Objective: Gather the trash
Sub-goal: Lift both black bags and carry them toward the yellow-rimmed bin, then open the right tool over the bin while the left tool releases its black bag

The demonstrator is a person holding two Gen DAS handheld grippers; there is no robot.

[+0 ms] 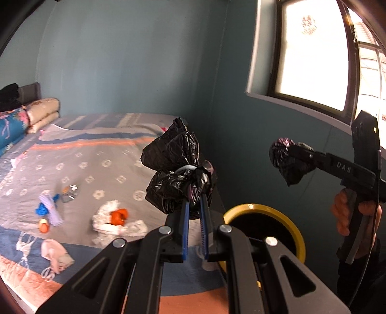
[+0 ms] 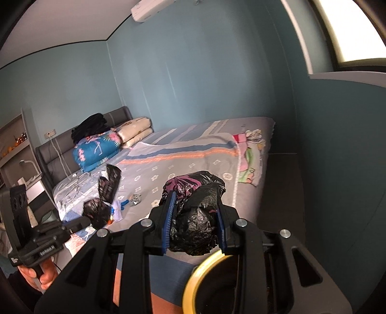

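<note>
Two hand-held grippers, left (image 1: 194, 205) and right (image 2: 195, 217), each clamping black bag (image 1: 178, 164) (image 2: 195, 217) above bin (image 1: 299, 239)

Premises: domestic bedroom. Evidence: bed (image 2: 193, 154) with patterned bedspread, folded quilts (image 2: 96, 149) at its padded headboard (image 2: 118, 116), wall air conditioner (image 2: 152, 7), window (image 1: 313, 53), teal walls

crumpled black bag (image 1: 177, 166), second wad (image 2: 195, 217), both held aloft
</note>
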